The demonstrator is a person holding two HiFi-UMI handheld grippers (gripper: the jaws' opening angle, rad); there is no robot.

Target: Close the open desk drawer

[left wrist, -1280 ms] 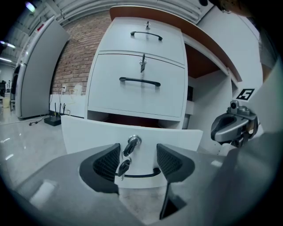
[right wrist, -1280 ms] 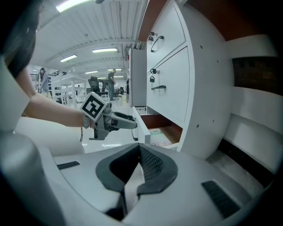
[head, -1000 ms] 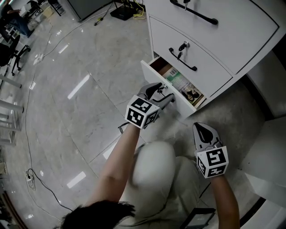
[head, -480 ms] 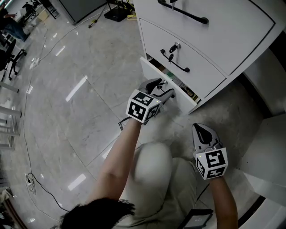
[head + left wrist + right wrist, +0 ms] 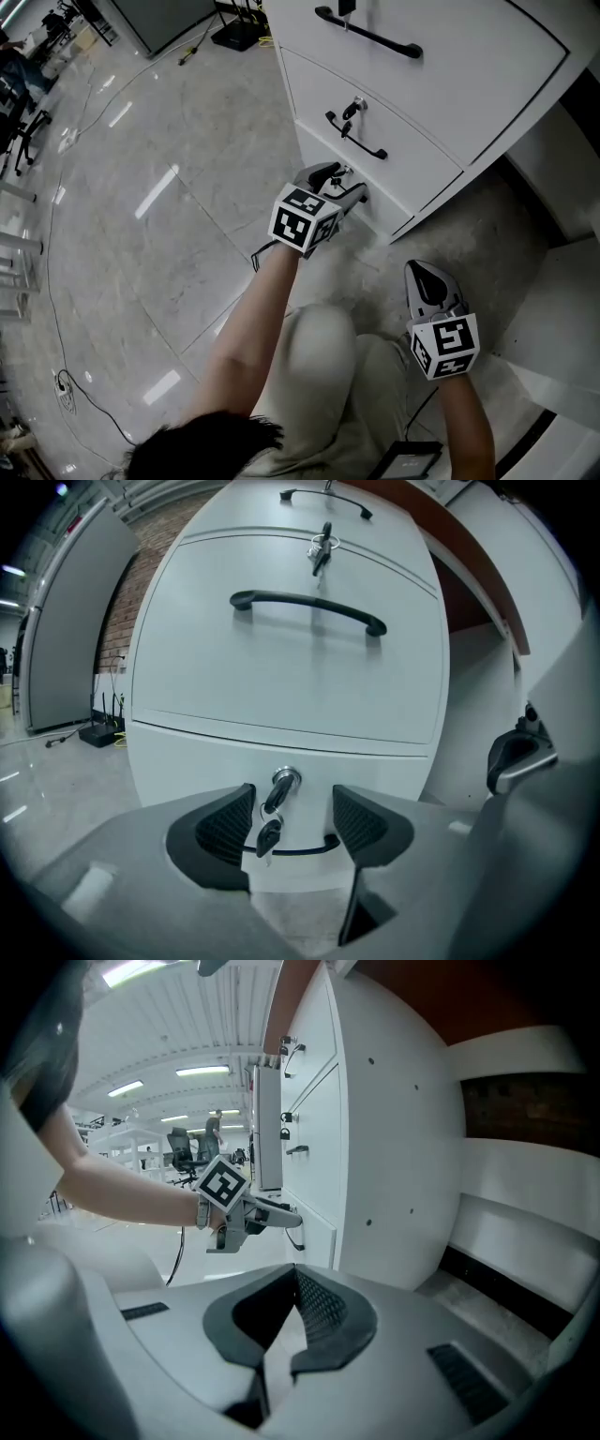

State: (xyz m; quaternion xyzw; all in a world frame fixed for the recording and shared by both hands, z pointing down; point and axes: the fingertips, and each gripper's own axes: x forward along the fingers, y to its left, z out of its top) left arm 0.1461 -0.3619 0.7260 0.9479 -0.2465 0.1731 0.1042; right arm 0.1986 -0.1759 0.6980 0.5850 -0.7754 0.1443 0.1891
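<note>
Glossy floor (image 5: 131, 159), white drawer (image 5: 398, 772) — left gripper (image 5: 289, 823), jaws apart around the half-hidden handle (image 5: 302, 849); right gripper (image 5: 289, 1312), jaws together.

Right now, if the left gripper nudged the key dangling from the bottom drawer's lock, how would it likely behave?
The key hangs by a ring from the lock, so it would probably swing loosely. It looks small and thin, so likely light; the parted jaws of the left gripper might miss it.
</note>
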